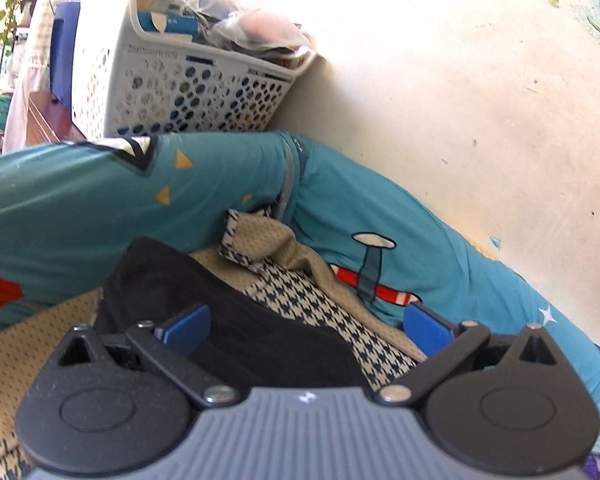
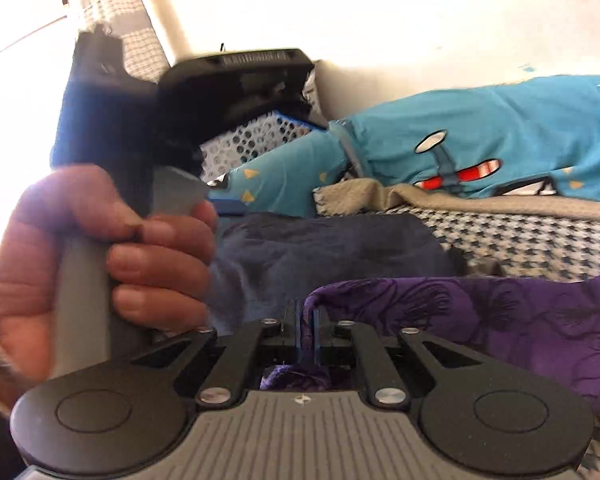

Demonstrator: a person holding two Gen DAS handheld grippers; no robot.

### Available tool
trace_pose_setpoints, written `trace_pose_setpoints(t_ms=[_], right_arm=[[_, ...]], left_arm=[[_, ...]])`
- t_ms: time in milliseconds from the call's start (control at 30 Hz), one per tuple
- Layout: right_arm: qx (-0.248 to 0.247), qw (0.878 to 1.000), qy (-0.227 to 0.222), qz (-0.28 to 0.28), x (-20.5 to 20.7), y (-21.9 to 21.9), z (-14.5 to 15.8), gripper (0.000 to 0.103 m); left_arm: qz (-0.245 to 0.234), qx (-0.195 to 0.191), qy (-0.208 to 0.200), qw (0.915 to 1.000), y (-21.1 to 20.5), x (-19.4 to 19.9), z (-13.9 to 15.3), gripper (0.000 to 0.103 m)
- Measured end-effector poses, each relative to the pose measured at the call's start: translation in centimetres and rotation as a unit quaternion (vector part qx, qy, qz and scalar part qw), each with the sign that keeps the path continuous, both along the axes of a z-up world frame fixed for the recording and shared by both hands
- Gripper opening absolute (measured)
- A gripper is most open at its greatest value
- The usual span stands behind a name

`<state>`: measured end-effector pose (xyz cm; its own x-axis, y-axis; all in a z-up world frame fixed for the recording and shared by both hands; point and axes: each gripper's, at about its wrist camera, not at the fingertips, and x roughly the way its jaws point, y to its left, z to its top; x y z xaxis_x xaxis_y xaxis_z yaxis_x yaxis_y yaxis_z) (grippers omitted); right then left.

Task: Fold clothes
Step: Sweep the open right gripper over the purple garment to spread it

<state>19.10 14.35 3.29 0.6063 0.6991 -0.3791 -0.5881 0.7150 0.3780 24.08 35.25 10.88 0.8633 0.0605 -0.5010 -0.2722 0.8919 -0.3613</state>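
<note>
Right wrist view: right tongs (image 2: pixel 307 330) clamped on one purple garment (image 2: pixel 480 320); left tongs (image 1: pixel 304 326) gape above one dark garment (image 1: pixel 236 328); one basket (image 1: pixel 172 84).

Legible text: none found.
White perforated basket (image 1: pixel 180 92): a raised moulded strip near its rim, characters too small to make out. Blue box inside it (image 1: pixel 168 24): faint printing, unreadable. Black gripper body in the person's hand (image 2: pixel 256 58): an embossed strip, blurred beyond reading.
</note>
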Motion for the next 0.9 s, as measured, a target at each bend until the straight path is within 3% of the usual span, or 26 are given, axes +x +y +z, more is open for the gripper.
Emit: trace_pose_setpoints(t_ms=[67,267,433,633,767,900], right_arm=[[-0.009,1.000,0.013,0.005,0.7,0.7,-0.7,0.028],[-0.021,1.000,0.008,0.003,0.4,0.2,-1.0,0.053],[-0.030,0.999,-0.014,-0.018,-1.6,-2.0,0.3,0.058],[-0.065,0.996,-0.009,-0.056,-3.6,-6.8,0.3,0.059],[-0.101,0.991,0.004,-0.090,-5.7,-10.2,-0.6,0.059],[-0.118,0.986,0.021,-0.119,-7.9,-12.7,-1.5,0.059]], left_arm=[[0.005,0.001,-0.001,1.0000,0.1,0.0,0.1,0.103],[0.005,0.006,-0.001,1.0000,-0.4,0.2,0.3,0.103],[0.009,0.023,-0.004,0.9997,-1.5,0.2,0.4,0.103],[-0.007,0.054,0.004,0.9985,-3.7,0.5,0.1,0.103],[-0.042,0.074,0.003,0.9964,-6.2,0.4,-0.1,0.103],[-0.097,0.068,0.009,0.9929,-8.8,0.4,-0.7,0.103]])
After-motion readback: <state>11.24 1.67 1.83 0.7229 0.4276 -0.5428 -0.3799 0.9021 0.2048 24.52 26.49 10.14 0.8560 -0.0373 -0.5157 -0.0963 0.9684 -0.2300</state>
